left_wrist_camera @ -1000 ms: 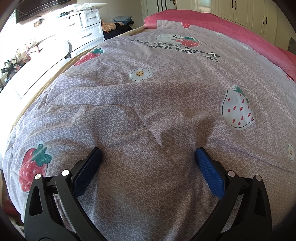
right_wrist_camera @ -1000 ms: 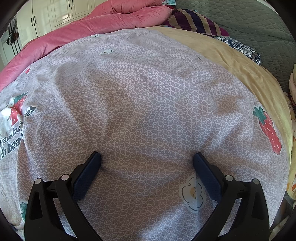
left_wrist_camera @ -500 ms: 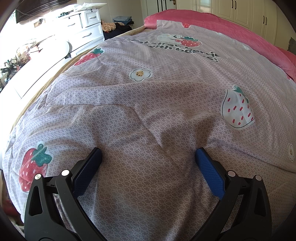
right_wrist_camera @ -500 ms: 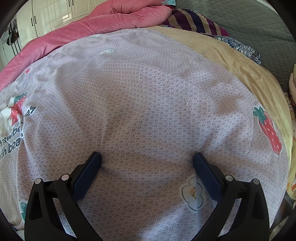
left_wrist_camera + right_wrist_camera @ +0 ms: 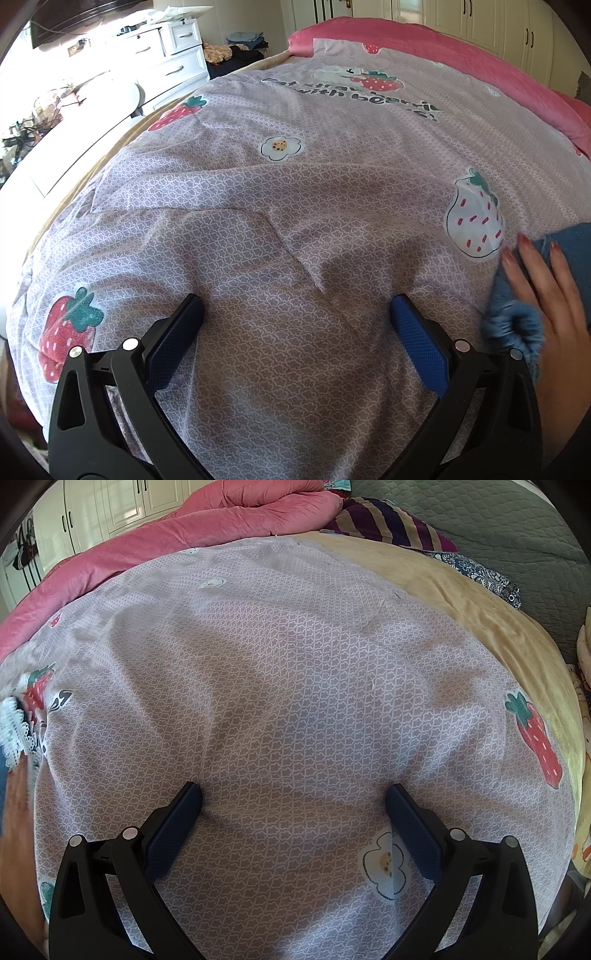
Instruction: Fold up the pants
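Blue denim pants (image 5: 517,317) with a frayed hem come in at the right edge of the left wrist view, under a person's hand (image 5: 546,284) that rests on them. In the right wrist view a blurred frayed whitish-blue edge of the pants (image 5: 13,723) and the hand (image 5: 16,812) show at the far left. My left gripper (image 5: 295,314) is open over the lilac strawberry-print quilt (image 5: 295,184), with nothing between its blue pads. My right gripper (image 5: 293,799) is also open and empty above the quilt (image 5: 295,664).
A pink blanket (image 5: 461,48) lies along the far side of the bed. White drawers (image 5: 173,48) and a cluttered table (image 5: 40,110) stand to the left. A tan sheet (image 5: 443,590), a striped cloth (image 5: 388,520) and a green quilted cover (image 5: 517,535) lie to the right.
A hand has brought blue denim pants into view, at the right edge of the left wrist view and the left edge of the right wrist view. Both grippers have stayed still.
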